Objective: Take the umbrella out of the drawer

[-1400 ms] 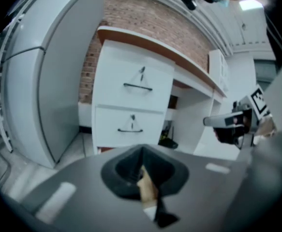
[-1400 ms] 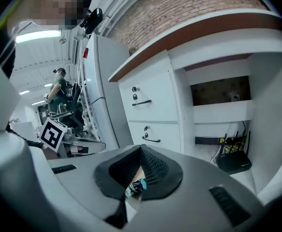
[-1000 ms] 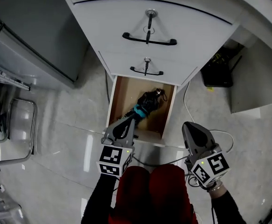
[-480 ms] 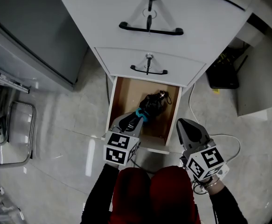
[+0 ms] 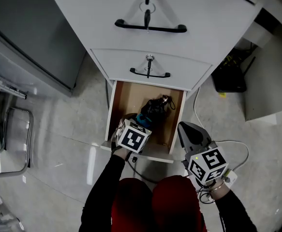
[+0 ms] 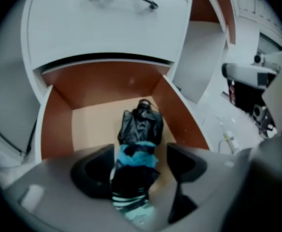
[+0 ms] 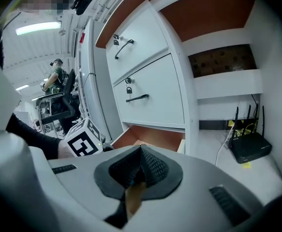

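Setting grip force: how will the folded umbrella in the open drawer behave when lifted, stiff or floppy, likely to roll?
Probably stiff along its length: the umbrella lies as a compact folded bundle. Its black fabric looks loose and crinkled, so the surface may squash and slip under a grip. The blue band bunches it unevenly, so it likely won't roll far.

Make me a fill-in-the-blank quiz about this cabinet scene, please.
1. The folded umbrella lies in the ___ drawer, the only open one.
2. Its fabric is ___, with a blue band around it.
3. It sits between the left gripper's ___ jaws.
4. The right gripper's jaws are ___.
Missing words: bottom; black; open; shut. The left gripper's jaws have just been opening.
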A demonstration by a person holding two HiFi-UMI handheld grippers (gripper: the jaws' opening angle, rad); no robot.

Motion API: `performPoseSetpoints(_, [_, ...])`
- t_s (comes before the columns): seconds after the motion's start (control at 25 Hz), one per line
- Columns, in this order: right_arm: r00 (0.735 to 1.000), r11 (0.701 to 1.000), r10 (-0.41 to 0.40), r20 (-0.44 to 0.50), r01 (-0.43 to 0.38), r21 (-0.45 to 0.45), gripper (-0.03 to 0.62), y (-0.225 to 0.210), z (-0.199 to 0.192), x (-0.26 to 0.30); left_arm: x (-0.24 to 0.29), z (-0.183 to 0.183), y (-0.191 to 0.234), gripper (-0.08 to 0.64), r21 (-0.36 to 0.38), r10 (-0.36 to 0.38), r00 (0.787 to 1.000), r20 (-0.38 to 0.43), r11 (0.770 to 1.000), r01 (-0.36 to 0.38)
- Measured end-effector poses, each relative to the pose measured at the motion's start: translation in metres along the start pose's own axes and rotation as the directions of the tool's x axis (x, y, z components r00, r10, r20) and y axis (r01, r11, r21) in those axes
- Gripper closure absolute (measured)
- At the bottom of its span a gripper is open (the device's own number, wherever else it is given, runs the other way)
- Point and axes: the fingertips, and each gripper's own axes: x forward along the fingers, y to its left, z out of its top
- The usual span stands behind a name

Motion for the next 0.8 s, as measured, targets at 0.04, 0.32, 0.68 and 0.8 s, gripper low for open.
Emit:
performPoseSetpoints(0.04, [1.0,1.0,0.0,-0.001,0.0,0.0,0.594,0.0,0.0,0.001,0.004,0.0,0.002,0.233,0.023,0.012,1.0,-0.022,1.0,-0.011])
performPoseSetpoints(0.32, [1.0,1.0,0.017,-0.017,-0.017,-0.003,0.595,0.001,-0.007,0.006,0.04,-0.013,0.004,0.229,0.114,0.031,0.989,-0.147,0.993,-0.014])
performPoseSetpoints(0.68, [0.998,0.999,0.034,-0.049,-0.034,-0.009,0.594,0.0,-0.017,0.013,0.064,-0.023,0.007,0.229,0.212,0.083,0.971,-0.222,0.977,-0.035])
performPoseSetpoints(0.8, [0.998,0.999,0.035,-0.056,-0.036,-0.006,0.594,-0.002,-0.019,0.016,0.073,-0.027,0.012,0.23,0.234,0.108,0.964,-0.241,0.971,-0.05])
